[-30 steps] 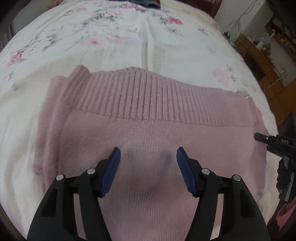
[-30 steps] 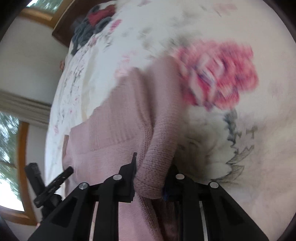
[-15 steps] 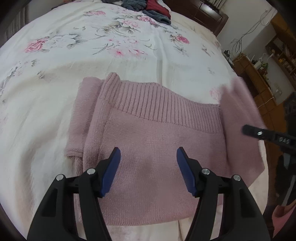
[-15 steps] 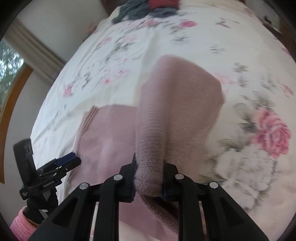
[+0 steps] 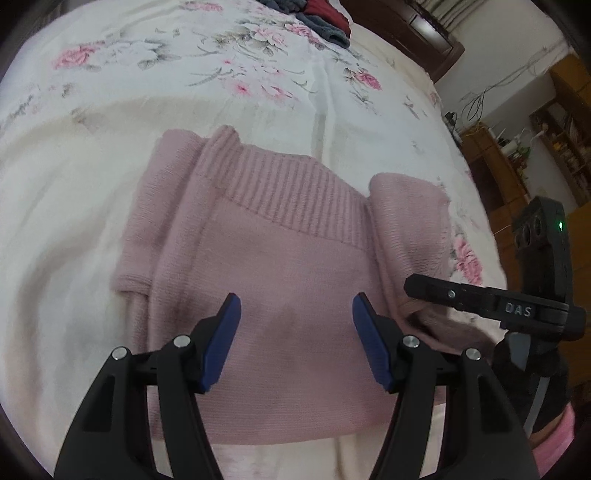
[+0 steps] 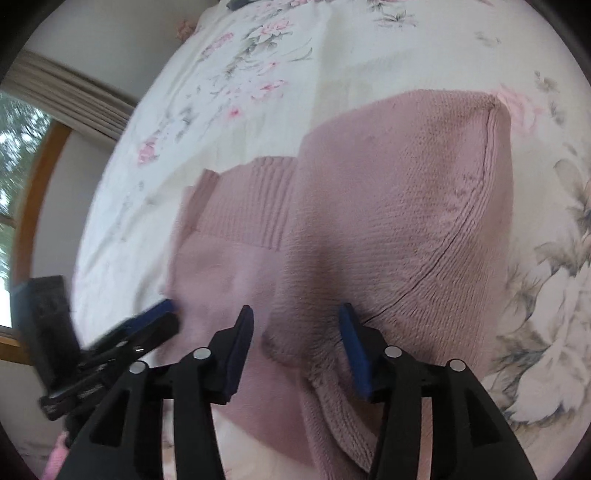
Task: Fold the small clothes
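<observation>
Across the bed [image 5: 92,229], under a flowered sheet, a pink knitted sweater [image 5: 280,266] lies flat, ribbed band toward the far side. Its right side panel [image 6: 399,206] is turned over onto the body, probably to narrow the piece for folding; the left side looks tucked already. Both tools hover low over it, likely ready for the next fold. Right gripper [image 6: 295,332] stands spread, the folded edge lying loose between its blue pads. Left gripper [image 5: 295,328] is spread too, holding nothing. Dark clothes [image 5: 317,14] at the bed's far end are cut off.
</observation>
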